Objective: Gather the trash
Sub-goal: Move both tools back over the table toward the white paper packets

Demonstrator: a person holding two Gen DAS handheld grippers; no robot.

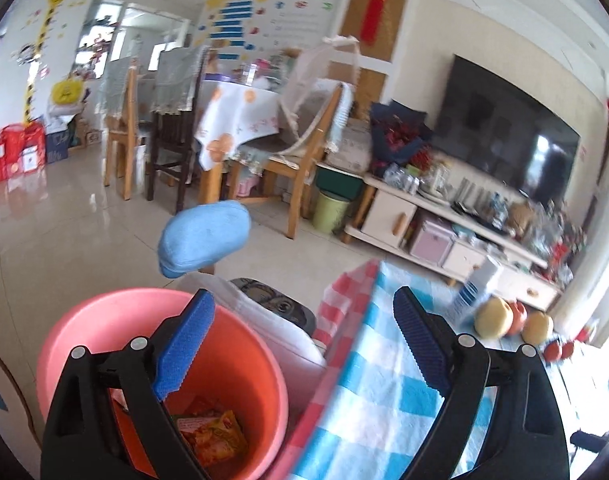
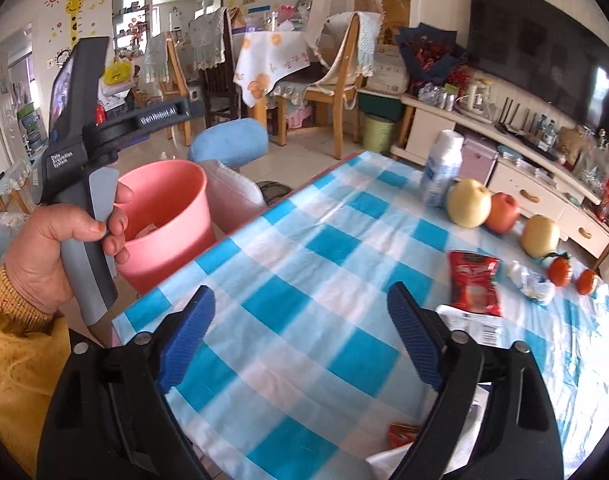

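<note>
Both grippers, left (image 1: pixel 304 344) and right (image 2: pixel 300 340), gape empty. At my two o'clock the red wrapper (image 2: pixel 474 284) lies flat on the tablecloth (image 2: pixel 304 240); it looks light and crinkly, so I'd pinch an edge. My pink bin (image 2: pixel 164 216) waits at ten o'clock.

Two pears (image 2: pixel 467 202), an apple (image 2: pixel 503 213), a bottle (image 2: pixel 441 168) on the checked tablecloth (image 2: pixel 304 264).

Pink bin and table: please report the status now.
Left gripper and right gripper both open, empty. Pink bin holds a wrapper. Red packet on the tablecloth. Nothing blocking.
</note>
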